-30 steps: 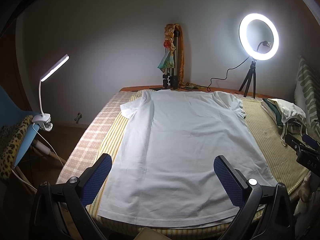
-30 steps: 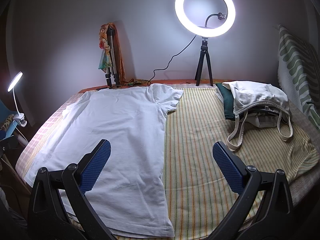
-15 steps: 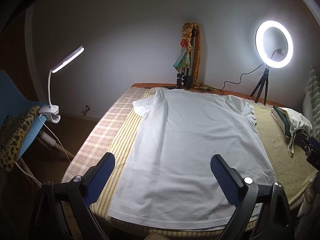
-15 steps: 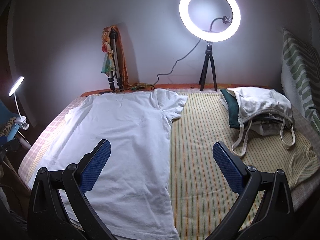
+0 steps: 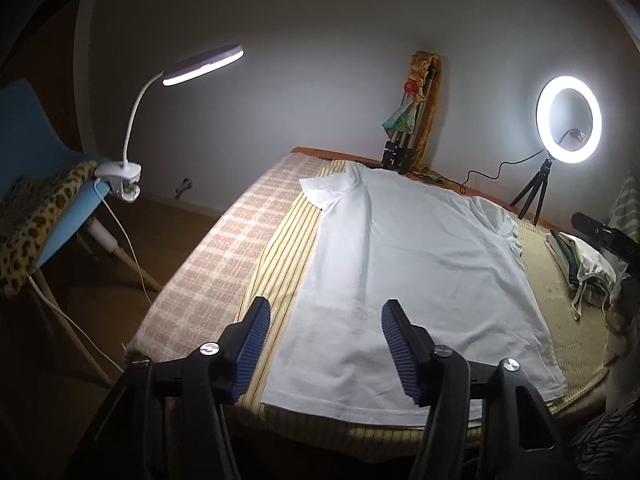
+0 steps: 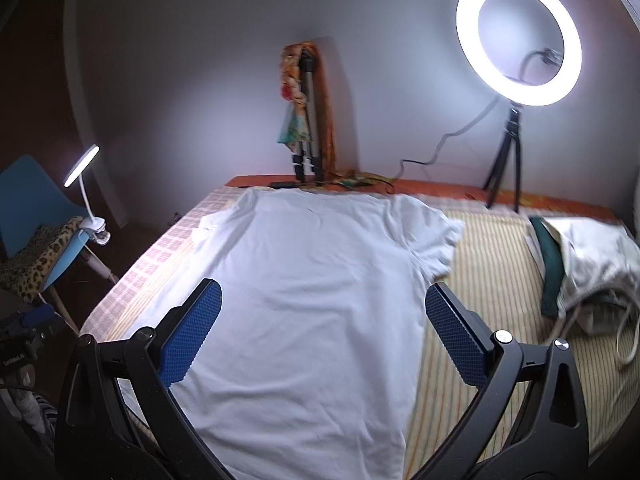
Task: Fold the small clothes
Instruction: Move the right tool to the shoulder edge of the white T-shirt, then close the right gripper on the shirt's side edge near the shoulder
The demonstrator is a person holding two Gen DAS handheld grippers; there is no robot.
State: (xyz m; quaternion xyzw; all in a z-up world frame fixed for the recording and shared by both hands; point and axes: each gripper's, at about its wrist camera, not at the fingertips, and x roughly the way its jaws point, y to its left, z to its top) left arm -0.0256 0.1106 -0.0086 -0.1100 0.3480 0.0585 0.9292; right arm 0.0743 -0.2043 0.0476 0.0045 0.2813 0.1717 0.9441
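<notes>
Closest in, the left gripper point(image 5: 323, 342) hangs over the near left side of the white t-shirt point(image 5: 404, 280), and its jaws are closing with nothing pinched between the blue pads yet, just air above the cloth and the striped cover point(image 5: 280, 264). Looks like it's lining up on that left hem corner so the side can get folded inward. The right gripper point(image 6: 323, 334) sits spread wide and empty above the shirt's lower middle, probably waiting to take the other edge. The shirt itself lies flat and smoothed out, hem toward the person and collar toward the wall, which is pretty much the ideal starting layout for a fold, so the task seems barely started. Off to the right there's a heap of other clothes point(image 6: 588, 256), likely the pile still waiting. Past the collar a folded tripod point(image 6: 306, 120) leans on the wall, and a ring light point(image 6: 519, 38) plus a clip lamp point(image 5: 200, 66) on a blue chair point(image 5: 36, 136) light the whole bed.
</notes>
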